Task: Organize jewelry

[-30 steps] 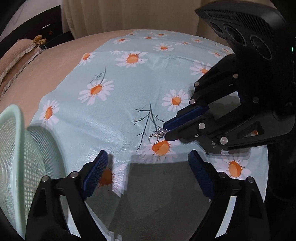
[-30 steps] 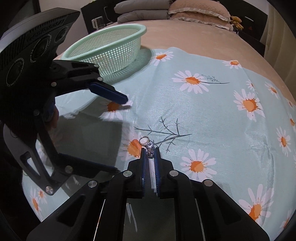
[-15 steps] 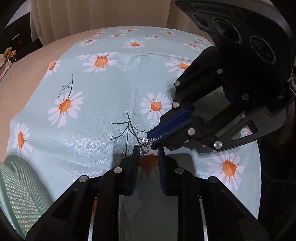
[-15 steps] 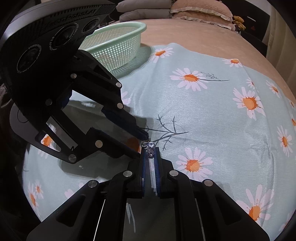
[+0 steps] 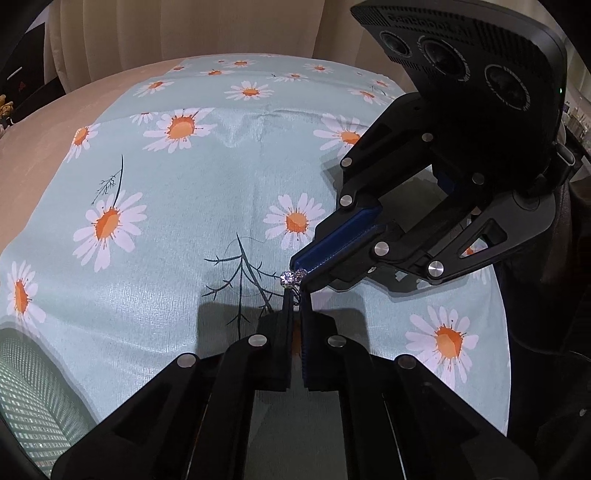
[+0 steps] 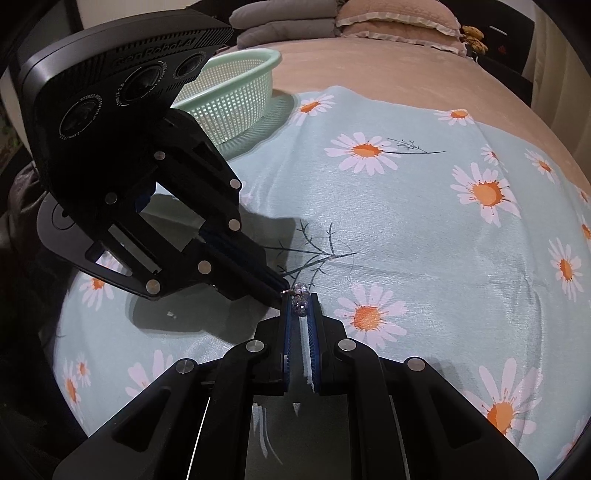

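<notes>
1. The ring [image 5: 291, 278], silver with sparkling stones, was near the middle of the left wrist view, just above the daisy-print cloth [image 5: 207, 192].
2. The right gripper [image 6: 300, 302] was clamped narrow on the stone end of the ring, at the centre of its own view. From the left wrist camera it reached in from the right side of the frame, its blue pad [image 5: 340, 238] ending at the stones.
3. The left gripper [image 5: 295, 295] had just been closing, and its jaws were nearly together on the band of the ring, low in the centre of its view.
4. So both tongs held the same ring, their tips meeting almost at a right angle.
5. A pale green mesh basket [image 6: 236, 96] stood at the upper left of the right wrist view, on the edge of the cloth and well apart from the ring.
6. Pillows [image 6: 399, 18] lay at the top of that frame.
</notes>
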Available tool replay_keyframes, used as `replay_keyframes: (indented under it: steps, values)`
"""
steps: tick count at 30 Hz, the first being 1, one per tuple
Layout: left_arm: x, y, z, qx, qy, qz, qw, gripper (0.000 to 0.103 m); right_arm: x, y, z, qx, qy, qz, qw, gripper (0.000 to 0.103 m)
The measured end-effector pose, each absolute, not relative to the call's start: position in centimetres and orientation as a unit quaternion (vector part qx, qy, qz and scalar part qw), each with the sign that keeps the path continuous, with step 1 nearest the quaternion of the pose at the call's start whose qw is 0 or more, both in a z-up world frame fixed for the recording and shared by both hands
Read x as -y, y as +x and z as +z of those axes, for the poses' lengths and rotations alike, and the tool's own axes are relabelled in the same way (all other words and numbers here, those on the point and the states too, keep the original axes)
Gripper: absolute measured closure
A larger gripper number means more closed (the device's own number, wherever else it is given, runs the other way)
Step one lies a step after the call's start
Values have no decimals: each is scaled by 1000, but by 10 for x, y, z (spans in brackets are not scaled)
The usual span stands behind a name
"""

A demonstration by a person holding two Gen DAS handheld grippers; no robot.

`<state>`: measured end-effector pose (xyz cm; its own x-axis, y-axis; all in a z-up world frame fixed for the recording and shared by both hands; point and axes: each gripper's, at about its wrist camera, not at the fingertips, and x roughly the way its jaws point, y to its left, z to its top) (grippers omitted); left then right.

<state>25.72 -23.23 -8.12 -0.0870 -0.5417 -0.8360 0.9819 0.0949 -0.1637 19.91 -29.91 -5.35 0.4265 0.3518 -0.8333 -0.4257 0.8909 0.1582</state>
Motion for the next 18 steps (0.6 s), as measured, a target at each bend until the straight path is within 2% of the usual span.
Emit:
replay_keyframes:
  steps: [18]
  values:
    - [195,227,-43,-386,268,-607,641,101,295,183,-19,-463,-57,245,850,95]
